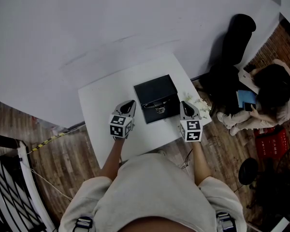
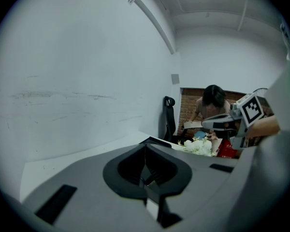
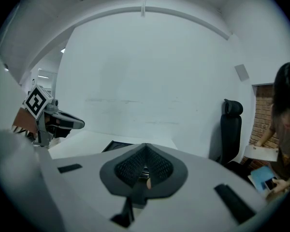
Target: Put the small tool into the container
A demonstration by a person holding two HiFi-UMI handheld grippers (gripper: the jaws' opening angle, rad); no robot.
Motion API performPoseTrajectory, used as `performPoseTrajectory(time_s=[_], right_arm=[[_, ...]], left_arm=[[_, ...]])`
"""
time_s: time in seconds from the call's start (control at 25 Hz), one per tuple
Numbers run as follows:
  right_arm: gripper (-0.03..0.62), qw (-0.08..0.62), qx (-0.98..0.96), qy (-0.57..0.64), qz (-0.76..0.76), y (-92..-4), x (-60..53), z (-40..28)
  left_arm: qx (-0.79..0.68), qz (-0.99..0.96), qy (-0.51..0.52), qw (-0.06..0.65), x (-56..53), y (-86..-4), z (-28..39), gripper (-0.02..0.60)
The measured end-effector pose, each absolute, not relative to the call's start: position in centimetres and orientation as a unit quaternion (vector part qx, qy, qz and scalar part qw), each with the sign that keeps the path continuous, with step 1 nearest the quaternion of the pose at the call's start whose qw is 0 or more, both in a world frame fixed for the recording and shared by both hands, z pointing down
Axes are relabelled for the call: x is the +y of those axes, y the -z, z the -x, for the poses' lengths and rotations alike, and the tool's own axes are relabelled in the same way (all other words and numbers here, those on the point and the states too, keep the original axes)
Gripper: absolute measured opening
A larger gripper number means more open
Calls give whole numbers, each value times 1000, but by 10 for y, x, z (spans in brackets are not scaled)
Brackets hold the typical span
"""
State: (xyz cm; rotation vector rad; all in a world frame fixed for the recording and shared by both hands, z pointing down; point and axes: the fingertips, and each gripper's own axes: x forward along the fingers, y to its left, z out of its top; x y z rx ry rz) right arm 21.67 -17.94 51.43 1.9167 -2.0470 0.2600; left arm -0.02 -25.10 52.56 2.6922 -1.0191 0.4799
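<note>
The left gripper [image 2: 146,148] and the right gripper [image 3: 145,148] have shells of grey plastic, matt and smooth. Inside the right jaws the black pads [image 3: 128,167] carry a fine mesh texture, like rubber. Inside the left jaws the pads [image 2: 159,170] look dark and faintly ribbed. Ahead of the jaws, between the two pairs, the container [image 1: 156,99] is black with a slight sheen, and the small shiny part [image 1: 160,109] at its side nearest the jaws gleams like metal. Under the jaws the table [image 1: 101,105] is white, matt and smooth. Beyond the jaws the wall [image 1: 87,23] is white and matt, with faint scuffs. Behind the jaws the floor [image 1: 63,158] is of wooden boards.
</note>
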Motion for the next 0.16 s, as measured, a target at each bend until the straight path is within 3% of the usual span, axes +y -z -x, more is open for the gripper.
performPoseTrajectory(time_s=[0.16], right_arm=[[-2,165,-718,-92,-670,-518,-178,-215]], left_arm=[[-346,-917,-163,111,-249,-528,0,11]])
